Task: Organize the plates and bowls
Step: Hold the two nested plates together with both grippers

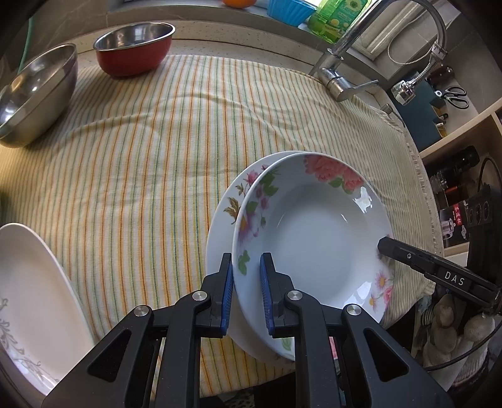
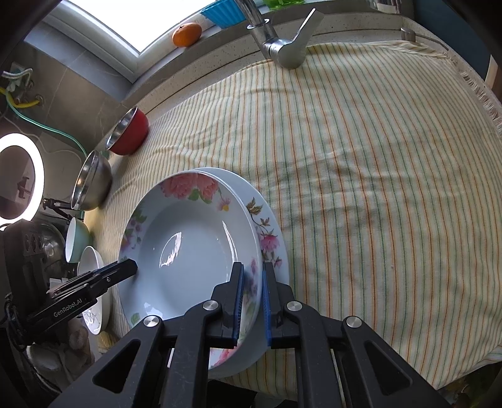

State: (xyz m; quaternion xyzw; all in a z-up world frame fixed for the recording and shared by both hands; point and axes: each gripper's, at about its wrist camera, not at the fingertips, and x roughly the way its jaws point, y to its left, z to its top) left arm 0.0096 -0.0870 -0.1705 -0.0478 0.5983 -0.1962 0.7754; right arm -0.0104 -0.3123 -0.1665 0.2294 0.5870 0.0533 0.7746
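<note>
Left gripper [image 1: 246, 282] and right gripper [image 2: 252, 295] each clamping glossy floral deep plate [image 1: 313, 226] rim, striped woven cloth [image 1: 141, 157] beneath

"DAS" in white on the black finger of the right gripper [image 1: 385, 246], seen at right in the left wrist view. "GenRobot.AI" in white on the body of the left gripper [image 2: 127, 270], at left in the right wrist view. Red characters on a box [image 1: 453, 226] on the right shelf, too small to read.

striped cloth [image 2: 360, 188] over counter, chrome faucet [image 2: 282, 47] behind, bright window [image 2: 125, 18], ring light [image 2: 18, 175] at side.
</note>
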